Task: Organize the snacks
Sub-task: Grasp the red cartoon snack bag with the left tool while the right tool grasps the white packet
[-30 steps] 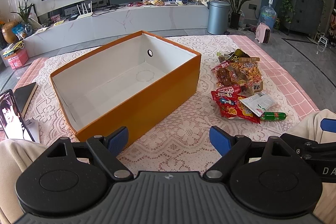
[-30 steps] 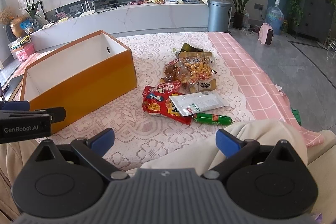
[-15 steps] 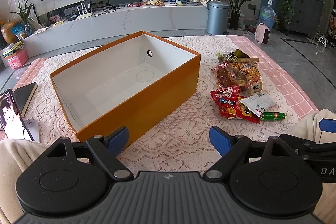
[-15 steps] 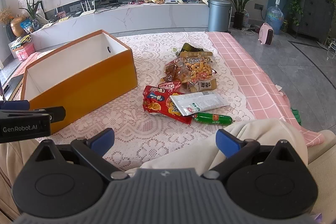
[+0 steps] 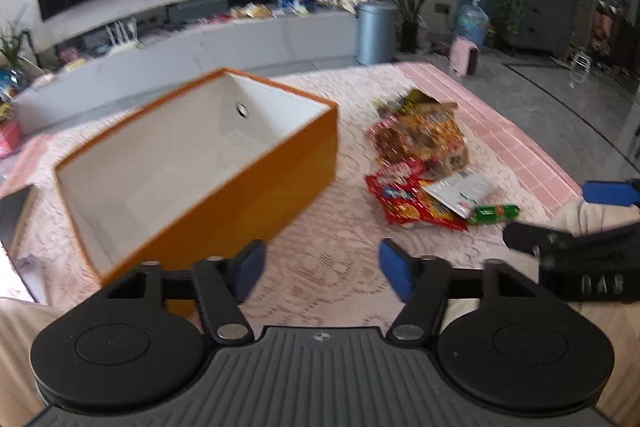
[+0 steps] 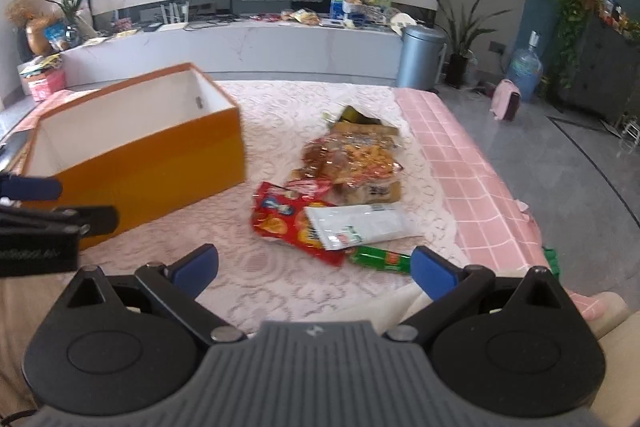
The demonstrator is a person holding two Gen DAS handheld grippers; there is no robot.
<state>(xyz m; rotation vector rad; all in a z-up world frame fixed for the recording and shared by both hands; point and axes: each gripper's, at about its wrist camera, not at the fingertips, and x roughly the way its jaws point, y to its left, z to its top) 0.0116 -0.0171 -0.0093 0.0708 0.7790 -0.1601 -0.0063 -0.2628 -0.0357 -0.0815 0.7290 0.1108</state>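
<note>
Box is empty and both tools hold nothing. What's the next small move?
Probably ease the right tool forward to the green sausage stick, the nearest snack. The orange box is empty, the pile untouched; the left tool is closing on nothing.

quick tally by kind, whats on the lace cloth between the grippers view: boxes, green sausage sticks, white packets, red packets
orange box: 1
green sausage stick: 1
white packet: 1
red packet: 1, plus a smaller red one behind it, so 2
Total: 5, not counting the blurred pile of clear bags behind them.
</note>
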